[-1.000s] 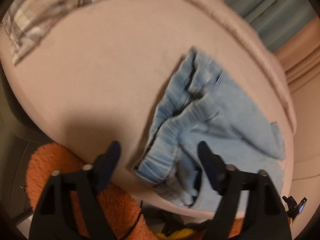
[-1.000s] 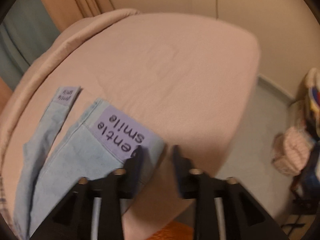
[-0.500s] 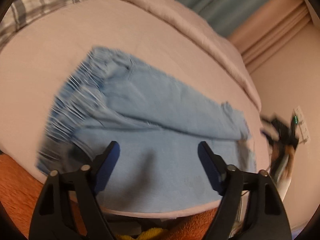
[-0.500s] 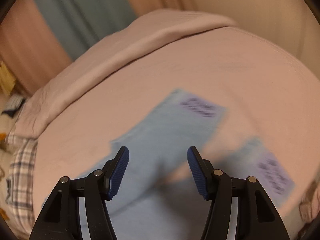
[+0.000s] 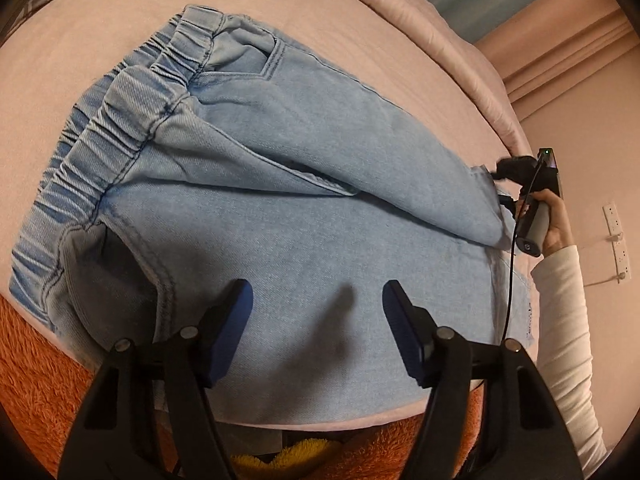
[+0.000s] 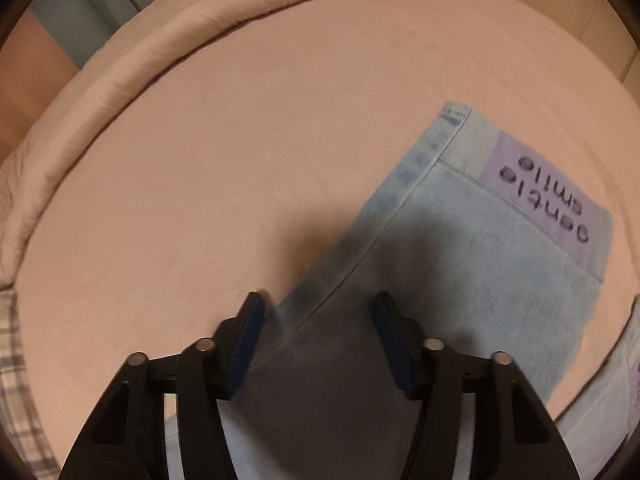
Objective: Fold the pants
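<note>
Light blue denim pants (image 5: 304, 184) lie on a pink bed, elastic waistband (image 5: 100, 132) at the left, legs running right. My left gripper (image 5: 316, 308) is open and empty, hovering over the near leg by the bed's front edge. In the right wrist view a pant leg (image 6: 460, 264) with a purple "gentle smile" cuff patch (image 6: 548, 200) lies on the sheet. My right gripper (image 6: 318, 320) is open and empty just above that leg. It also shows in the left wrist view (image 5: 520, 176) at the leg ends, held by a hand.
A pink sheet (image 6: 240, 160) covers the bed, with a rolled pink duvet (image 6: 140, 52) along the far side. An orange fluffy rug (image 5: 36, 376) lies below the bed's front edge. A plaid pillow (image 6: 16, 380) is at the left. A wall socket (image 5: 616, 240) is on the right.
Both grippers have swung over the pants and come closer. The right gripper, nearly shut by the cuff patch a second ago, now stands open over the leg.
</note>
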Available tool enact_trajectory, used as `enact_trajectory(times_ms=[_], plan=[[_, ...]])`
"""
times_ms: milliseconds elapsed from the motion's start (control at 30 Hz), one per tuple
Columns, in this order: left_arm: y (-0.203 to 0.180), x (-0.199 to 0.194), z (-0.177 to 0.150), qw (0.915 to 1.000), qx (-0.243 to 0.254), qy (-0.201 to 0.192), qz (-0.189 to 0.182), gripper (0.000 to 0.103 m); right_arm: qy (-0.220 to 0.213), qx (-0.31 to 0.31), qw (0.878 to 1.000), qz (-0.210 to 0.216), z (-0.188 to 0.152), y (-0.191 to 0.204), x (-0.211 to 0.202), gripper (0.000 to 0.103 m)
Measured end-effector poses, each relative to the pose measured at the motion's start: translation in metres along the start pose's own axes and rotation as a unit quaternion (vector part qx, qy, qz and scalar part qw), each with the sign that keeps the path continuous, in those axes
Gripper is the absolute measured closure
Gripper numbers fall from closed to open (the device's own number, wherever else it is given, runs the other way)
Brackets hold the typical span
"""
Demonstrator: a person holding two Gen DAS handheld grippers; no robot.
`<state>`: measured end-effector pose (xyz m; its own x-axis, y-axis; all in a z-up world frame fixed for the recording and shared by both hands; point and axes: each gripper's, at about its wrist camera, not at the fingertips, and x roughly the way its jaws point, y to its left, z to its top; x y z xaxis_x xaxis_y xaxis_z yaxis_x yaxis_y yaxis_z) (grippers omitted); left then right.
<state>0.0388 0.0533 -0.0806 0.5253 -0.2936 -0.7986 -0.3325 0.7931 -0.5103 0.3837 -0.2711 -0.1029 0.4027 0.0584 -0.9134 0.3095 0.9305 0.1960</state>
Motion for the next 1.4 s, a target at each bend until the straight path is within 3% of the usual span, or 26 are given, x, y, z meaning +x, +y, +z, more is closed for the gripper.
enact_trajectory(times_ms=[67, 133, 200, 333, 433, 500, 633, 767, 833, 1000, 1067, 1133, 1233, 1400], plan=[[-0.004, 0.0, 0.0, 1.0, -0.001, -0.001, 0.002, 0.036, -0.015, -0.005, 1.0, -0.012, 0.001, -0.002, 0.001, 0.088], [-0.002, -0.002, -0.003, 1.0, -0.002, 0.0, 0.001, 0.036, -0.014, 0.006, 1.0, 0.016, 0.002, -0.014, -0.003, 0.097], [-0.002, -0.005, -0.001, 1.0, -0.005, 0.003, -0.003, 0.036, -0.018, 0.017, 0.999, 0.048, -0.001, -0.029, -0.015, 0.098], [-0.004, -0.013, 0.007, 0.9995, -0.02, -0.004, -0.024, 0.035, -0.071, 0.015, 0.991, 0.112, -0.025, -0.061, -0.067, 0.098], [-0.016, -0.019, 0.018, 0.9988, -0.018, -0.02, -0.04, 0.029, -0.112, 0.031, 0.975, 0.192, -0.058, -0.102, -0.115, 0.098], [-0.027, -0.021, 0.026, 0.9983, -0.012, -0.031, -0.048, 0.025, -0.134, 0.031, 0.965, 0.223, -0.084, -0.126, -0.136, 0.098], [-0.046, -0.012, 0.049, 0.9968, -0.004, -0.042, -0.068, 0.025, -0.144, 0.044, 0.957, 0.249, -0.142, -0.167, -0.145, 0.098], [-0.059, 0.013, 0.076, 0.9967, -0.011, -0.044, -0.067, 0.028, -0.124, 0.053, 0.964, 0.228, -0.154, -0.177, -0.116, 0.098], [-0.062, 0.033, 0.089, 0.9971, -0.021, -0.035, -0.064, 0.038, -0.111, 0.055, 0.967, 0.223, -0.158, -0.173, -0.11, 0.098], [-0.068, 0.068, 0.116, 0.9962, -0.043, -0.009, -0.074, 0.052, -0.099, 0.069, 0.964, 0.236, -0.171, -0.18, -0.117, 0.098], [-0.067, 0.076, 0.12, 0.9963, -0.043, -0.003, -0.075, 0.086, -0.101, 0.075, 0.962, 0.243, -0.17, -0.18, -0.119, 0.098], [-0.063, 0.083, 0.117, 0.9977, -0.041, 0.014, -0.052, 0.095, -0.099, 0.078, 0.961, 0.247, -0.171, -0.187, -0.12, 0.098], [-0.061, 0.059, 0.102, 0.9978, -0.031, -0.008, -0.059, 0.098, -0.098, 0.076, 0.96, 0.25, -0.175, -0.186, -0.119, 0.098], [-0.075, -0.026, 0.053, 0.9928, 0.029, -0.063, -0.098, 0.098, -0.131, 0.074, 0.954, 0.258, -0.181, -0.2, -0.146, 0.098]])
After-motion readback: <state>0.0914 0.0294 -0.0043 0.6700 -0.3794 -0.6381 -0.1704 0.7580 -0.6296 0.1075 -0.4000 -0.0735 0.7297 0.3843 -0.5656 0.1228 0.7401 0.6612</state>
